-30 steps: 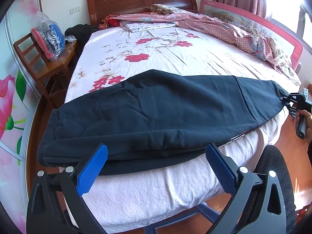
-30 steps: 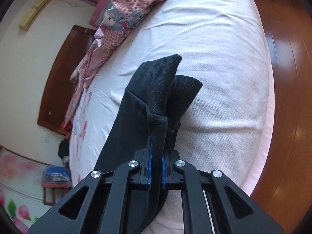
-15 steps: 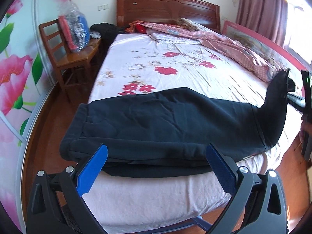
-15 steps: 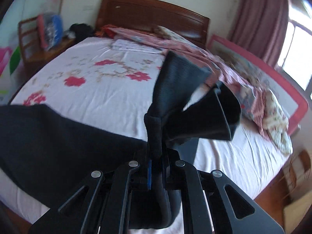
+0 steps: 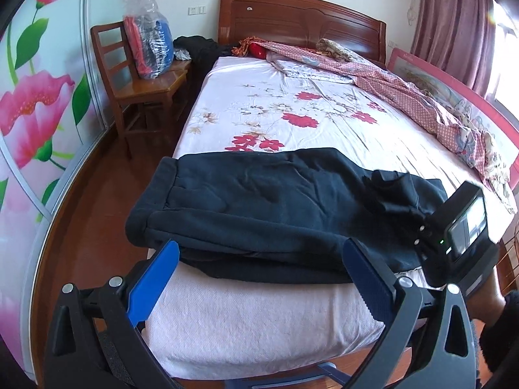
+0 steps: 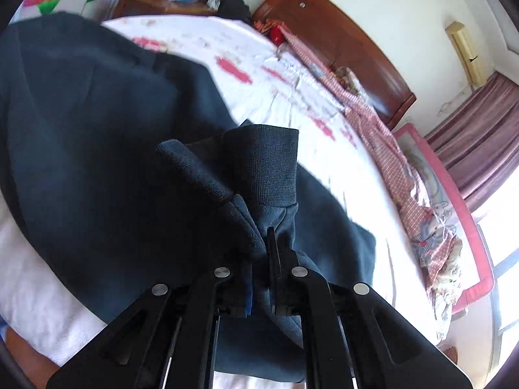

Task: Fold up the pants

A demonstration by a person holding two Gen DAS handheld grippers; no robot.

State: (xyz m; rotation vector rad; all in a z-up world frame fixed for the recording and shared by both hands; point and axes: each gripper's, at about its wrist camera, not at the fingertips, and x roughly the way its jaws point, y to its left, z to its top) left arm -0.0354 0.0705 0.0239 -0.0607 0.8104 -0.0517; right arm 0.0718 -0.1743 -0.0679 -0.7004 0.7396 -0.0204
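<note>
Dark navy pants [image 5: 266, 207] lie across the foot of the bed, waistband at the left, legs folded back over themselves at the right. My left gripper [image 5: 259, 278] is open and empty, held just off the bed's front edge below the pants. My right gripper [image 6: 262, 253] is shut on the ribbed leg cuffs [image 6: 259, 168] and holds them above the pants' body [image 6: 97, 123]. In the left wrist view the right gripper's body [image 5: 460, 236] shows at the right over the folded legs.
The bed [image 5: 311, 113] has a floral sheet and a pink quilt [image 5: 405, 94] along its far right side. A wooden chair [image 5: 146, 87] with a plastic bag stands left of the bed. A flowered wardrobe door [image 5: 35, 113] is at the far left.
My right gripper has carried the cuffs from the bed's right edge leftward over the pants, folding the legs back. My left gripper has stayed open while its view shifted.
</note>
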